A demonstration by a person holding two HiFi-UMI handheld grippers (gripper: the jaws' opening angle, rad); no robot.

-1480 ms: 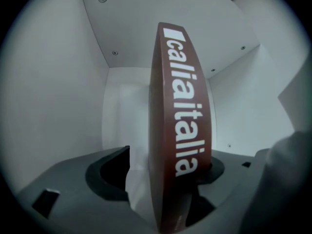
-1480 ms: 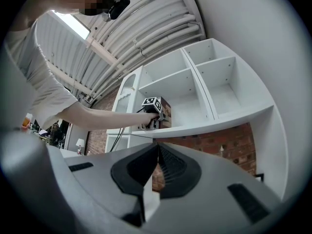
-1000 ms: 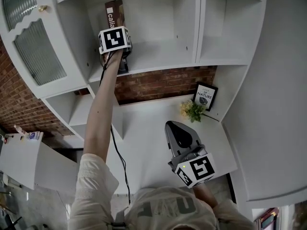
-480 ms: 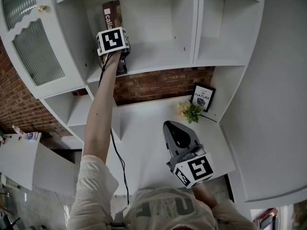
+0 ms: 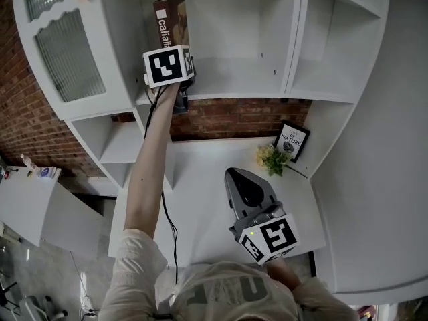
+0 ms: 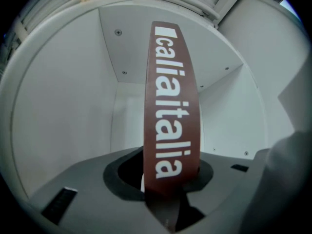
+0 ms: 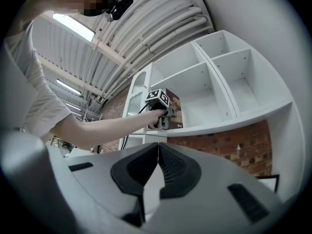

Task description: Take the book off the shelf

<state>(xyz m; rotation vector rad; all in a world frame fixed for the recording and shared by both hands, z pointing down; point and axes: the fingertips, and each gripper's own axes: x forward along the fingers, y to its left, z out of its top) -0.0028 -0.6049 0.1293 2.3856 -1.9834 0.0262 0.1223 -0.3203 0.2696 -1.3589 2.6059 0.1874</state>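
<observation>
Your left gripper (image 6: 167, 199) is clamped on the lower end of the book (image 5: 170, 16), its two jaws pressing on either side of the brown spine with the white lettering. The book stands upright in the left open compartment of the white shelf unit (image 5: 234, 85), close to the front edge of the board, with the compartment's back wall far behind it. Your left arm reaches up and out to it, and the marker cube sits just under the book in the head view.

Your right gripper (image 7: 157, 155) hangs near your body, low over the white counter (image 5: 194, 179), with its jaws pressed together on nothing. At the far right of the counter, a small bunch of flowers (image 5: 270, 158) stands just beside a framed print (image 5: 291, 141), both against the brick wall (image 5: 227, 118).
</observation>
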